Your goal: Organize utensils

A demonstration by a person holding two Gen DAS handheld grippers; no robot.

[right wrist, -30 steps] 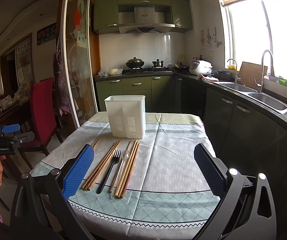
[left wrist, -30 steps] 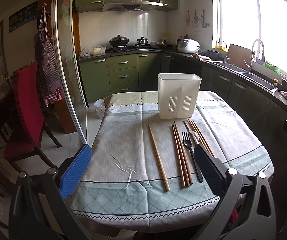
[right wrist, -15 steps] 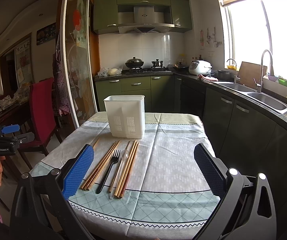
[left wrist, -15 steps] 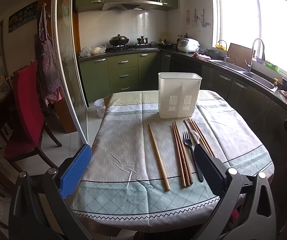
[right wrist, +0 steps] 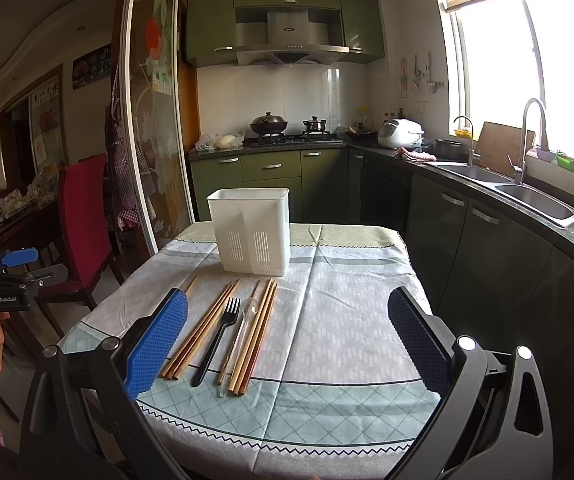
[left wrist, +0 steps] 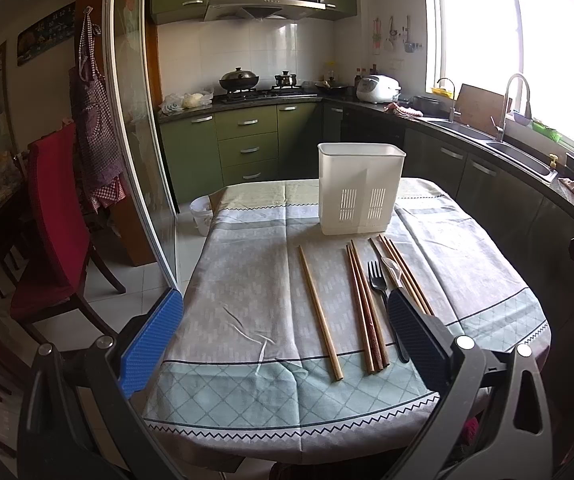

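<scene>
A kitchen tabletop (left wrist: pixel 247 280) fills both views, covered in a soft, slightly creased cloth: pale grey woven pattern in the middle, a mint diamond-checked border and a zigzag trim at the near edge.

Toward the far end stands a white plastic utensil holder (left wrist: pixel 361 188), a tall rectangular bin with smooth walls, an open top and two panels of narrow vertical slots low on its front face. In the right wrist view the same holder (right wrist: pixel 251 230) sits left of centre.

In front of the holder, the utensils lie flat in rough parallel lines running toward the camera. A single pale wooden chopstick (left wrist: pixel 319 307) lies apart on the left. Beside it is a bundle of darker brown chopsticks (left wrist: pixel 365 304), long and slender. Next comes a black plastic fork (left wrist: pixel 381 292), tines pointing at the holder, then a clear plastic spoon (left wrist: pixel 391 269), glossy and see-through, and more light wooden chopsticks (left wrist: pixel 405 276) on the right.

The left claw (left wrist: pixel 285 338) hangs over the near edge of the tabletop, its ribbed blue pads spread wide apart, holding and touching nothing. The right claw (right wrist: pixel 287 344) is likewise spread wide, gripping nothing, above the near end of the utensils; its left pad hides part of the single chopstick.
</scene>
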